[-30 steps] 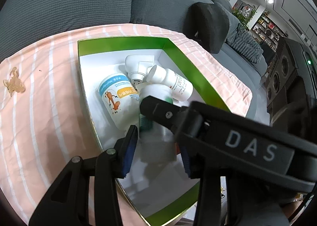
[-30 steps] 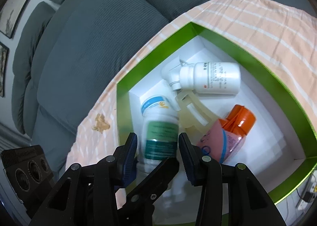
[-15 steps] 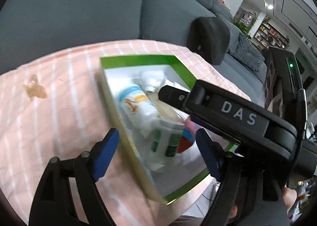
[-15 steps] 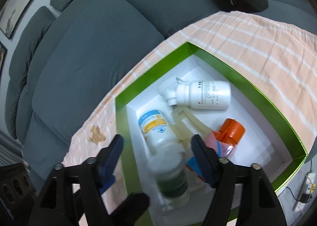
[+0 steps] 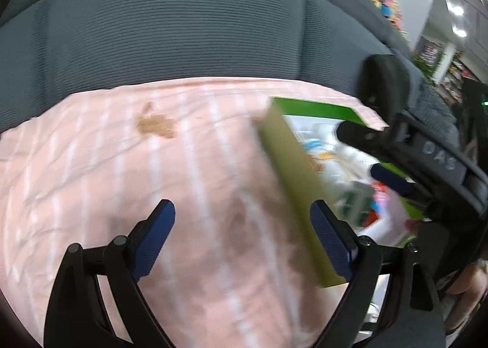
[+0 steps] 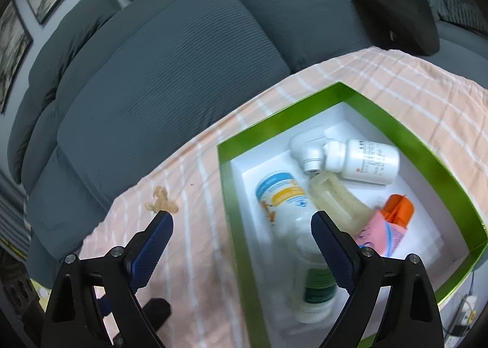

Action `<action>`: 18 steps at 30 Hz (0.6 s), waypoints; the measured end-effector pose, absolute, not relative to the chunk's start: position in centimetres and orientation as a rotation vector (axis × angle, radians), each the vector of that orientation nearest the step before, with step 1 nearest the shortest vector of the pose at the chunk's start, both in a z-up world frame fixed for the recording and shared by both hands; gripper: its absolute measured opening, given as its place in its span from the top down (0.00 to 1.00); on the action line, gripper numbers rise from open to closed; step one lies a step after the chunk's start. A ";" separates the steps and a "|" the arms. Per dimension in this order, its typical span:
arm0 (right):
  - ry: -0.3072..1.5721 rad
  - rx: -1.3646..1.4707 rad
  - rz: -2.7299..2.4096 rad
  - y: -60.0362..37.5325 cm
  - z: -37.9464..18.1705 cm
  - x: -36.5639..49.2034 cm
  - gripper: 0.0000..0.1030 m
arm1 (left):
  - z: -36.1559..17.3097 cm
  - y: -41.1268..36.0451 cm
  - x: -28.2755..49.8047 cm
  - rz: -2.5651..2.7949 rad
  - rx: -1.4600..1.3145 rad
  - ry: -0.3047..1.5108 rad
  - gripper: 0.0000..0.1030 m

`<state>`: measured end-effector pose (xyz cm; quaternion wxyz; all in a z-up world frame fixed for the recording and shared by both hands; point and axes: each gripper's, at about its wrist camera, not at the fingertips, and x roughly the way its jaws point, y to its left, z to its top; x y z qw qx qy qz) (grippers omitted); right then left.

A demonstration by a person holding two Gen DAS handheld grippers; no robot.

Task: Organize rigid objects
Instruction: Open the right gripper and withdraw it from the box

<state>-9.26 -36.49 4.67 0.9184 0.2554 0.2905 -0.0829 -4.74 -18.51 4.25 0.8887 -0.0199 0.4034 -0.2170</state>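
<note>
A green box (image 6: 396, 128) with a white inside lies on a pink striped cloth. In it lie a green-label white bottle (image 6: 315, 284), a blue-and-yellow-label bottle (image 6: 280, 198), a white pill bottle (image 6: 363, 160), a white cap piece (image 6: 308, 150), a pale translucent bottle (image 6: 338, 201) and a pink bottle with an orange cap (image 6: 393, 220). My right gripper (image 6: 242, 232) is open and empty above the box's left wall. My left gripper (image 5: 242, 226) is open and empty over the cloth, left of the box (image 5: 292, 171). The right gripper's body (image 5: 427, 159) shows over the box.
A grey sofa (image 6: 170, 73) stands behind the table with a dark cushion (image 6: 396, 0). A small tan object (image 6: 160, 200) lies on the cloth left of the box; it also shows in the left wrist view (image 5: 155, 125). The left wrist view is blurred.
The green-label bottle was let go by both grippers and now lies in the box. Both grippers opened wide and drew back; the left one swung left over the cloth.
</note>
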 end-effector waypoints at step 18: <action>0.652 0.332 -0.063 -27.6 3.2 -5.4 0.10 | -0.4 -6.1 -2.5 -0.160 -0.144 0.892 0.13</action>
